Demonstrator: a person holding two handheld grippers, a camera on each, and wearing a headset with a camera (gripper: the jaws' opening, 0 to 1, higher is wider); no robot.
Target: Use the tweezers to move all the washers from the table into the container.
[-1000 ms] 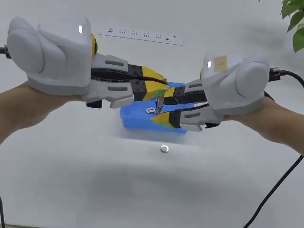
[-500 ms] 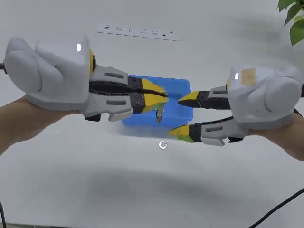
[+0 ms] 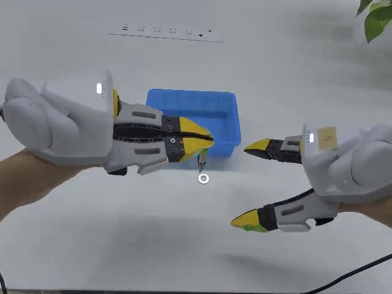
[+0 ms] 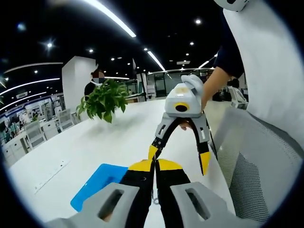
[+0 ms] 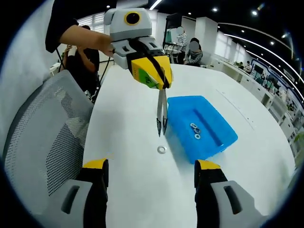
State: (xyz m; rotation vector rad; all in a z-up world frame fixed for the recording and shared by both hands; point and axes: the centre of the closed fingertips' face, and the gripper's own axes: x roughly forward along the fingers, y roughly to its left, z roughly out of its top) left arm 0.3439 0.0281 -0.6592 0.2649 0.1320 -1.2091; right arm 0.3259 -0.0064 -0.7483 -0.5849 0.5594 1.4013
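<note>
One washer (image 3: 203, 178) at the container's (image 3: 202, 104) 6 o'clock is being overhung by tweezers (image 3: 201, 160) being clenched in the left gripper (image 3: 207, 141); the right gripper (image 3: 248, 184) is being held released.

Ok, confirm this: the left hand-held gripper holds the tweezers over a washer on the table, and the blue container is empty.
Not empty: the right gripper view shows washers lying in the blue container. The left hand-held gripper does hold the tweezers over a table washer.

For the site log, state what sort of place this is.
Probably an open-plan office: long ceiling light strips, a mesh office chair beside the white table, a potted plant, and rows of desks behind.
</note>
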